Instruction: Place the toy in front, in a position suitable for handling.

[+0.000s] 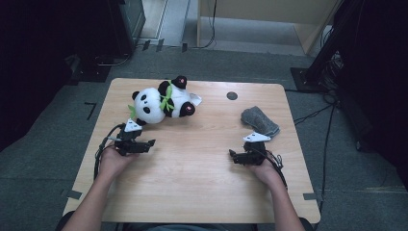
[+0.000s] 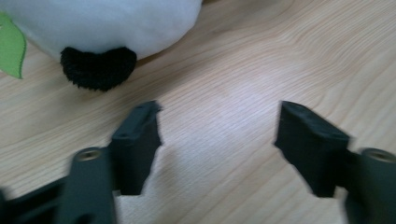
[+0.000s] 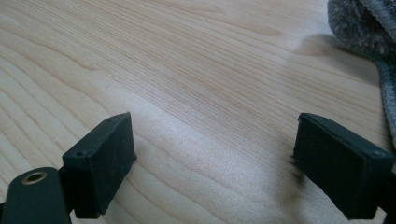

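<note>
A plush panda lies on its side at the back left of the wooden table, white with black ears and limbs and green leaves at its neck. My left gripper rests on the table just in front of it, open, with nothing between its jaws. In the left gripper view my left gripper points at bare wood, with the panda's white body and a black foot just beyond the fingertips. A folded grey cloth lies at the right. My right gripper sits open just in front of it; the right gripper view has the cloth at its upper right.
A small dark round hole sits near the table's back edge. Cables trail from both grippers along the table and off its right side. Grey carpet, dark equipment stands and a wooden frame surround the table.
</note>
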`<state>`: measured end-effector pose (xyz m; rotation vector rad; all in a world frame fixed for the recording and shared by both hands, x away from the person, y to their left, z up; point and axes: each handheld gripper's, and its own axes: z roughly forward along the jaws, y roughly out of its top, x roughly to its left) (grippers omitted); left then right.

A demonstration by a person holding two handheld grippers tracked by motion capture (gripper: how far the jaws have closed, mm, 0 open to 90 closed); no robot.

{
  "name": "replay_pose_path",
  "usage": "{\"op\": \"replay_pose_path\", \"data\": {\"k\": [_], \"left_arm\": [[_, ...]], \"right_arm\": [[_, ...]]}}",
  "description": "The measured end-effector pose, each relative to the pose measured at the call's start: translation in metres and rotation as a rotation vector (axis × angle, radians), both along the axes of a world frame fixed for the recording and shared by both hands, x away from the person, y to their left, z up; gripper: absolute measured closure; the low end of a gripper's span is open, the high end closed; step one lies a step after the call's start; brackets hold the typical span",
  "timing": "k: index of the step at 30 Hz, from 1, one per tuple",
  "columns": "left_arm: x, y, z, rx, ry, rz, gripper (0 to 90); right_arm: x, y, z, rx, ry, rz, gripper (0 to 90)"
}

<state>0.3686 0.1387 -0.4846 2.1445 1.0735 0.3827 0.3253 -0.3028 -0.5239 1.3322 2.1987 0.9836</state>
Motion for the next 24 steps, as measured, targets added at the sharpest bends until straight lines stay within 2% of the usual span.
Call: {"op": "replay_pose_path", "data": {"k": [2, 4, 6, 14, 24], "left_arm": [[0.002, -0.001, 0.004, -0.006, 0.008, -0.007, 34.1], [0.002, -0.001, 0.008, -0.039, 0.020, -0.017, 34.1], [0.002, -0.003, 0.010, -0.054, 0.023, -0.023, 34.9], [0.013, -0.012, 0.019, -0.027, 0.014, -0.047, 34.8], [0.036, -0.016, 0.034, -0.030, 0.021, -0.043, 33.7]], "right_arm": [[0.000, 0.000, 0.000, 0.000, 0.000, 0.000, 12.3], [0.000, 0.000, 0.000, 0.000, 0.001, 0.000, 12.3], [0.000, 0.000, 0.000, -0.001, 0.001, 0.000, 12.3], [0.000, 0.000, 0.000, 0.001, 0.002, -0.002, 12.3], [0.000, 0.000, 0.000, 0.000, 0.002, -0.001, 12.3]]}}
